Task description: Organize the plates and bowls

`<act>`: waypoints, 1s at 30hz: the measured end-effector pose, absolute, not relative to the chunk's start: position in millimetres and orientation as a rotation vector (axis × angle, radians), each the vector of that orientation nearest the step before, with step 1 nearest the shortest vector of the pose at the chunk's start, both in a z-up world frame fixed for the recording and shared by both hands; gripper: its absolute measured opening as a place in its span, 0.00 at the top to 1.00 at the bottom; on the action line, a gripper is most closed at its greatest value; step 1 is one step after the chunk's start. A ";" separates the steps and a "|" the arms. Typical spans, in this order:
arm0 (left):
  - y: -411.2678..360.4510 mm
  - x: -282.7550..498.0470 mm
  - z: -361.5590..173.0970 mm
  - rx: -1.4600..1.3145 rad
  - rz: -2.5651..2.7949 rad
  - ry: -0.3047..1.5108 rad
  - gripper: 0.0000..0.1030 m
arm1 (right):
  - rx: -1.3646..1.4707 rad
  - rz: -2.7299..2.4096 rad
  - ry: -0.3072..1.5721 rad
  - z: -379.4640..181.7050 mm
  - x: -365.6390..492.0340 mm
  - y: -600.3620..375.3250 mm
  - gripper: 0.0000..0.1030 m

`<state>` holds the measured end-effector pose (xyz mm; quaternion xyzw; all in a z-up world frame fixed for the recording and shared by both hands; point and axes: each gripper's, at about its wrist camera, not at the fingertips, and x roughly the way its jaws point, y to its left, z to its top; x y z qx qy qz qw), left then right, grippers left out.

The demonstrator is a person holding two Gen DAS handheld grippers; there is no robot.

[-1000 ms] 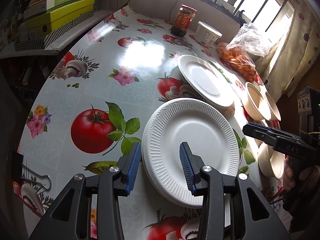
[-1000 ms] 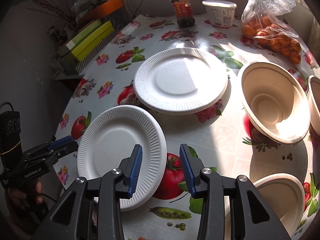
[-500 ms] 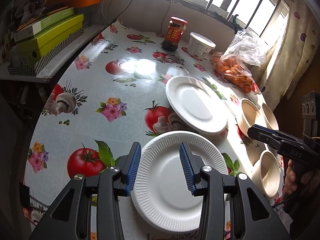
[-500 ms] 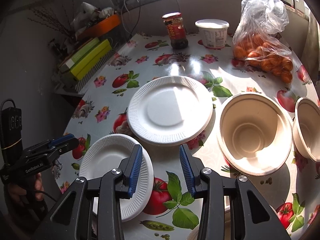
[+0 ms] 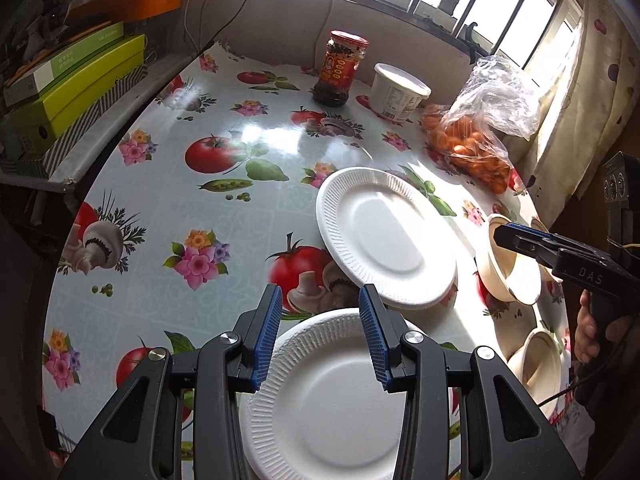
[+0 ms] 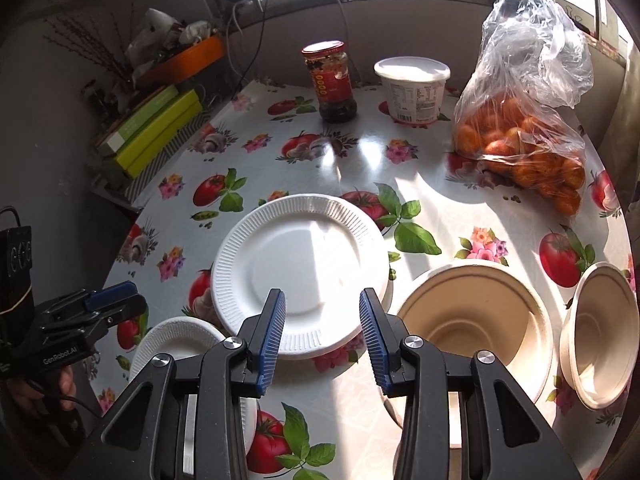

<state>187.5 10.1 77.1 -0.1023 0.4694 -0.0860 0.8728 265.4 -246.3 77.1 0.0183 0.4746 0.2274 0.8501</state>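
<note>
Two white foam plates lie on the flowered table. The near plate (image 5: 328,400) (image 6: 176,340) sits under my left gripper (image 5: 320,320), which hangs open above it with nothing between its blue pads. The far plate (image 5: 384,240) (image 6: 300,268) lies just beyond my right gripper (image 6: 322,320), also open and holding nothing. Beige bowls stand upright to the right: a big bowl (image 6: 472,320) (image 5: 506,276), another bowl (image 6: 600,312) at the table's edge, and a third bowl (image 5: 536,364) nearer. Each gripper shows in the other's view: the right gripper (image 5: 516,236), the left gripper (image 6: 120,300).
At the table's back stand a red sauce jar (image 5: 340,72) (image 6: 330,80), a white lidded tub (image 5: 400,92) (image 6: 412,92) and a plastic bag of oranges (image 5: 472,148) (image 6: 520,148). Green boxes (image 5: 72,80) rest on a shelf to the left. A curtain (image 5: 580,120) hangs at the right.
Both grippers have drawn back from the table and risen. The plates now sit lower in both views and more of the far table shows. Neither gripper's jaws changed.
</note>
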 end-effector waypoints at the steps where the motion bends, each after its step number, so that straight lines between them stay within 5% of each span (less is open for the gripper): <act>1: 9.1 191.2 76.7 -0.214 -0.181 0.984 0.60 | 0.052 0.480 1.008 75.4 271.8 -248.6 0.63; 30: -10.6 246.7 40.7 -0.223 -0.143 1.079 0.60 | 0.137 0.516 1.207 15.4 372.8 -261.0 0.66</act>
